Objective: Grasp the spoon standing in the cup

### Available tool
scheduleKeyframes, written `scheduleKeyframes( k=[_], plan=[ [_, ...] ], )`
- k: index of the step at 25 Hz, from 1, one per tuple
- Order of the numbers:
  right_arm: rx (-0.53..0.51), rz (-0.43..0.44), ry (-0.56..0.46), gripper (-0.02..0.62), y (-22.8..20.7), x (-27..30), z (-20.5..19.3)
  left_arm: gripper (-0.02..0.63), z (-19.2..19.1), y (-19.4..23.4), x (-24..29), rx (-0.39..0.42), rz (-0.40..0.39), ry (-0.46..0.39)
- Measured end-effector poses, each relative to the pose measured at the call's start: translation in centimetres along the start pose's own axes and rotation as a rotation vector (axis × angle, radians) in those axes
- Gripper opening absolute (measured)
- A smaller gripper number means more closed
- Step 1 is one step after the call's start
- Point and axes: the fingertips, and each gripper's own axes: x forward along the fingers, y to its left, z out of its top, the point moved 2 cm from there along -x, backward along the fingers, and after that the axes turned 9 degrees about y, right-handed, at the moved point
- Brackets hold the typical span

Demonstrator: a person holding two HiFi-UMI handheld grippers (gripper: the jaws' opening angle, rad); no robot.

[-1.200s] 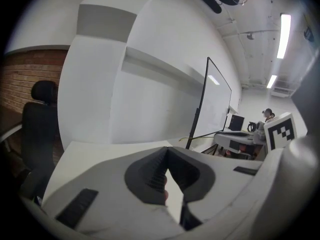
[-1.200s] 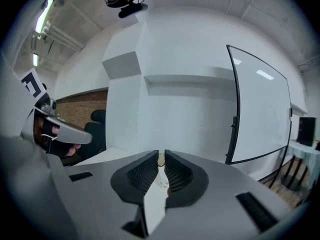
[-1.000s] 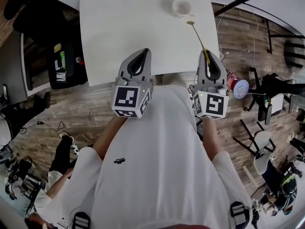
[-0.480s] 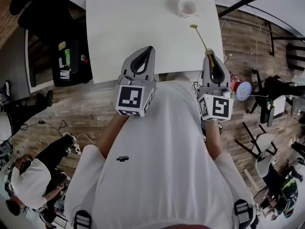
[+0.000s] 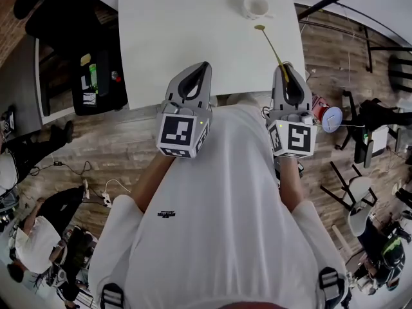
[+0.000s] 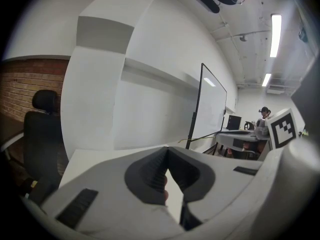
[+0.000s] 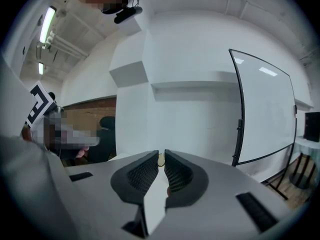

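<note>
A small white cup stands near the far right corner of the white table. The thin gold spoon is out of the cup and slants over the table's right edge, its bowl a little short of the cup. My right gripper is shut on the spoon's handle end. In the right gripper view a sliver of the spoon shows between the nearly closed jaws of that gripper. My left gripper hovers at the table's near edge, shut, with nothing in it.
A black office chair and a dark crate of items stand left of the table. A red and white object and folded chairs lie to the right. People move about at the lower left. A whiteboard stands ahead.
Both grippers keep their pose, and the spoon stays gripped near the cup. The head view has shifted slightly, and the people at the lower left have moved.
</note>
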Motion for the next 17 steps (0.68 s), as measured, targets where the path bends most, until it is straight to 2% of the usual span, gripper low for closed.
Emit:
scheduleKeyframes(
  k=[17],
  plan=[
    [0.02, -0.026, -0.004, 0.038, 0.1, -0.9, 0.2, -0.006, -0.7, -0.2, -0.3, -0.007, -0.026, -0.001]
  ],
)
